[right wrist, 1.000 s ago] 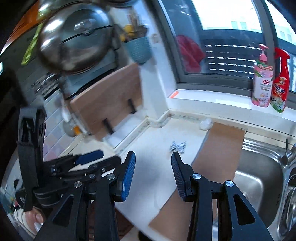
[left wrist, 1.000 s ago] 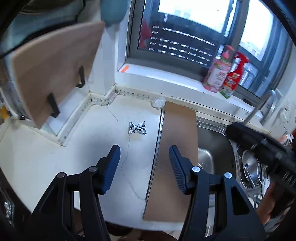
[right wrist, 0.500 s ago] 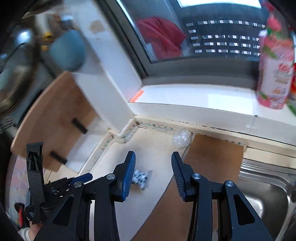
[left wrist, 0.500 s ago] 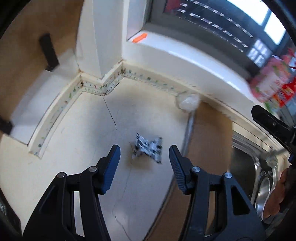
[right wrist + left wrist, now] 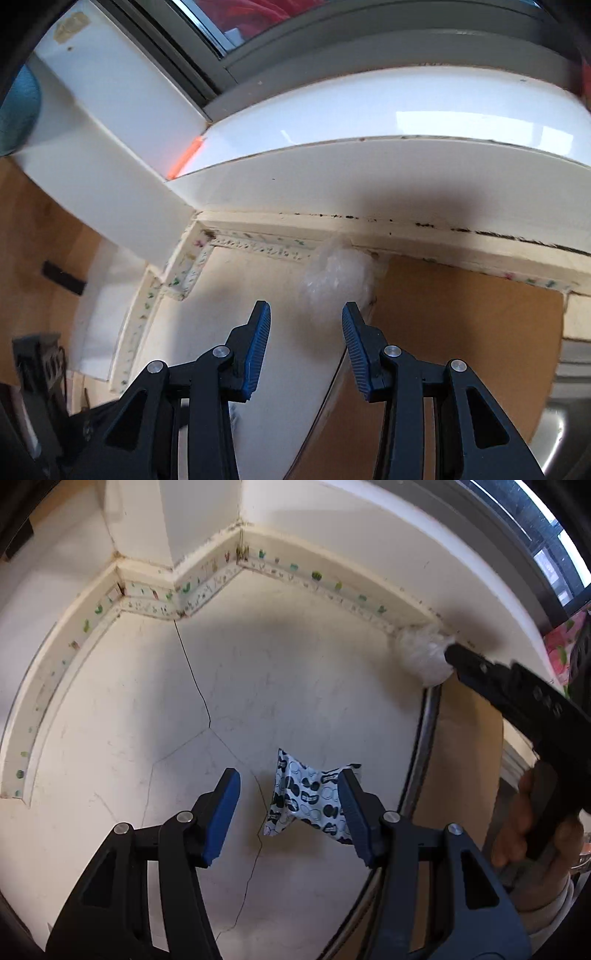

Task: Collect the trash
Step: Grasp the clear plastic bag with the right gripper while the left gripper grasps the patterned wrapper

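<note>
Tongs (image 5: 288, 812) nearer patterned wrapper (image 5: 310, 801) than before

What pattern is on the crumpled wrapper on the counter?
The crumpled wrapper is white with dark blue blobs and rings. It shows best in the left wrist view.

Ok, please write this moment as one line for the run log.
left tool: open, over patterned wrapper | right tool: open, at clear plastic wad | nothing held | both pieces on counter

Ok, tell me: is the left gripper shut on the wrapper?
No. The left gripper is open, with the wrapper lying on the counter between its fingers.
</note>
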{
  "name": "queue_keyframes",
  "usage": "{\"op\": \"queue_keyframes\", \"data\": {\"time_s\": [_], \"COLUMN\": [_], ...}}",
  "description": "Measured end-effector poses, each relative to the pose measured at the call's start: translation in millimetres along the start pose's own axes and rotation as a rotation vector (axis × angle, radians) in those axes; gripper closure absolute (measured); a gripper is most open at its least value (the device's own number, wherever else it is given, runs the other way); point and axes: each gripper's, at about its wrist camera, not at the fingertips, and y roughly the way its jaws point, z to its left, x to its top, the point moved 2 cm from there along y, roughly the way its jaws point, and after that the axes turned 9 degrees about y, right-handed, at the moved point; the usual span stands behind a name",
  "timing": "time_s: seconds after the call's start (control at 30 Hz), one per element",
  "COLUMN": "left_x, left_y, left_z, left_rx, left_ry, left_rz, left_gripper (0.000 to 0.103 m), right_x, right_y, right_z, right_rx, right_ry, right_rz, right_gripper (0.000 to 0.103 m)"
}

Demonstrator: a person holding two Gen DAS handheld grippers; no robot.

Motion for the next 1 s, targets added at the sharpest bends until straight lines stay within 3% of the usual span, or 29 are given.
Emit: {"op": "queue_keyframes", "data": {"time_s": [0.23, 0.63, 0.7, 0.77, 0.87, 1.0], "left_x": [-2.6, -3.6, -4.7, -6.3, -8.8, -14.0], "left_y": [16.5, 28.6, 28.1, 26.7, 25.6, 17.0], "left_z": [-0.3, -9.7, -9.7, -9.2, -7.5, -1.8], "left_rx": [-0.006, -0.033, -0.032, -0.025, -0.048, -0.025], "left_ry": [0.020, 0.034, 0.034, 0.033, 0.019, 0.019], "left_rz": [0.017, 0.024, 0.016, 0.006, -0.004, -0.037], "left_gripper": [0.051, 0.051, 0.057, 0.075, 0.090, 0.094], "right_x": [2.1, -1.6, -3.7, -4.9, -7.2, -10.5], "right_y": [43.4, 69.7, 68.7, 67.5, 66.2, 57.5], "right_z": [0.5, 16.9, 16.0, 15.0, 14.3, 11.8], "right_rx": [-0.039, -0.016, -0.017, -0.015, -0.006, -0.001], "right_ry": [-0.036, -0.095, -0.103, -0.109, -0.116, -0.121], "right_rz": [0.003, 0.000, -0.006, -0.011, -0.015, -0.014], "right_gripper": [0.062, 0.066, 0.072, 0.076, 0.082, 0.085]}}
